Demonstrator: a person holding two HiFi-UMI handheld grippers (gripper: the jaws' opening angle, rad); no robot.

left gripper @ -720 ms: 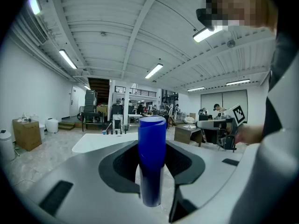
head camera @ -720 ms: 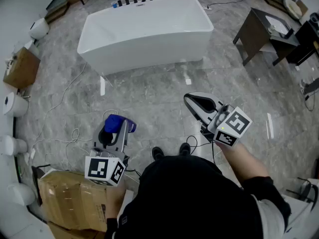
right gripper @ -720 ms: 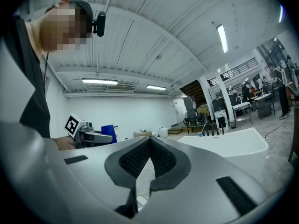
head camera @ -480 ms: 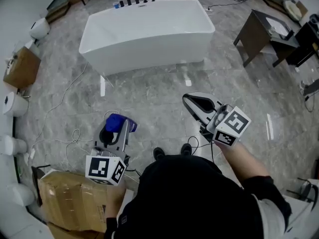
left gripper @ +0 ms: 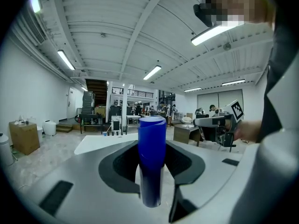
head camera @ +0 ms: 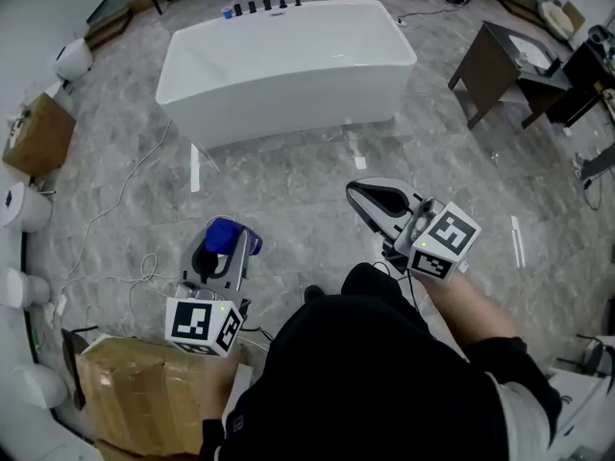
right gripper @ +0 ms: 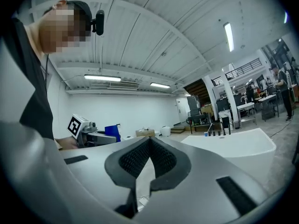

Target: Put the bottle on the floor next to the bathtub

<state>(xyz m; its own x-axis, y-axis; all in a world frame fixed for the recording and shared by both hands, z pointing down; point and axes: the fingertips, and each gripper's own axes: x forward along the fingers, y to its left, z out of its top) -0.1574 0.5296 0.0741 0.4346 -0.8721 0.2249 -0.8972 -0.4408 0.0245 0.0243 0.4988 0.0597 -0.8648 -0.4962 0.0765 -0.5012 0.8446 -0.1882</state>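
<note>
A blue bottle [head camera: 223,235] stands upright between the jaws of my left gripper [head camera: 224,245], which is shut on it low at the left of the head view. In the left gripper view the bottle [left gripper: 152,157] fills the gap between the dark pads, and the left gripper [left gripper: 152,146] points toward the white bathtub [left gripper: 93,141]. The bathtub [head camera: 288,56] stands on the grey stone floor well beyond both grippers. My right gripper [head camera: 357,195] hangs right of centre, shut with nothing in it. Its pads meet at the tips [right gripper: 149,141].
A cardboard box [head camera: 144,392] sits at the lower left, close behind my left gripper. White cables [head camera: 125,257] trail over the floor left of it. A dark table [head camera: 500,60] stands right of the tub, a brown box [head camera: 38,133] and white fixtures [head camera: 19,205] along the left wall.
The person's leg has swung forward and now hides the shoes. Both grippers have drifted slightly toward the tub. The bottle stays in the left gripper.
</note>
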